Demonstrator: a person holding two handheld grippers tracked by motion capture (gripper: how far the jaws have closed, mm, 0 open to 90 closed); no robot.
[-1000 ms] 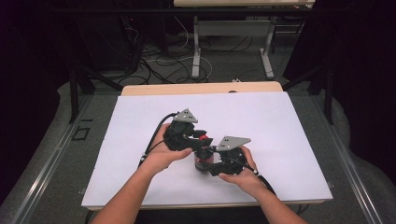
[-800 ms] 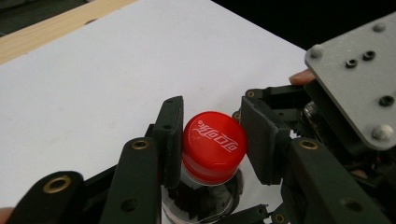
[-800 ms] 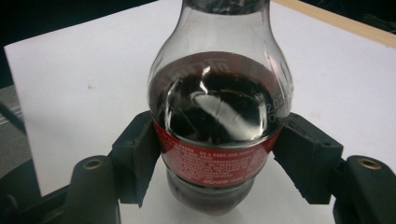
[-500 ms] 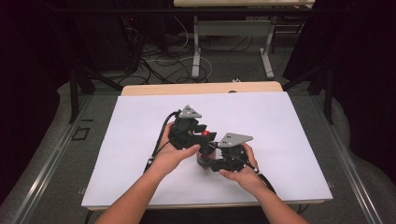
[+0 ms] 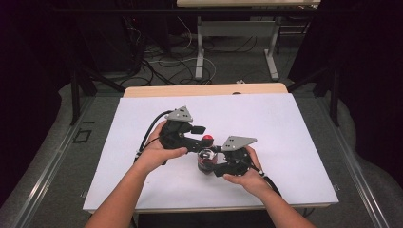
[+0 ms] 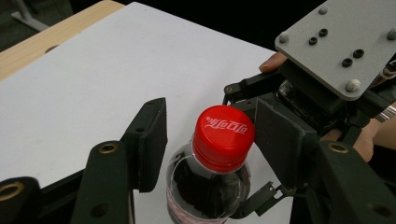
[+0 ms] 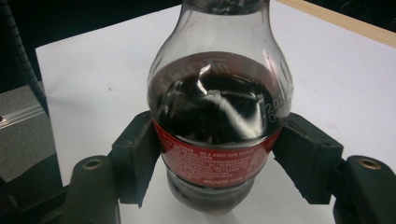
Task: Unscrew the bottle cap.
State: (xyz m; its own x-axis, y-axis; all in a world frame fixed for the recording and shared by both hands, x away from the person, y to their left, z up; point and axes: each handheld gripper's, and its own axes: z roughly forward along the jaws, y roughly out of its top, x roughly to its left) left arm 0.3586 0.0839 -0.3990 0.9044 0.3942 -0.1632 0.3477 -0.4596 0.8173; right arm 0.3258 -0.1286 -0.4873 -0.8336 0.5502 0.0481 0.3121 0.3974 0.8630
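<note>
White table (image 5: 294, 123); right gripper (image 7: 219, 158) fingers clamp cola bottle (image 7: 218, 112) body; left gripper (image 6: 205, 140) fingers spread around red cap (image 6: 224, 137).

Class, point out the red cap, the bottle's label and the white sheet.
red cap (image 6: 224, 137), left gripper view, its printed top.
label (image 7: 212, 161), right gripper view, red band's front.
white sheet (image 5: 285, 123), high view, bare right part.

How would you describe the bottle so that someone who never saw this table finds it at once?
Look at the white table, near its front edge, between the person's two hands. There the small clear bottle stands upright, the right gripper clamping its red label. It is the one item with a red cap and dark drink inside; everything around it is black gripper hardware.
</note>
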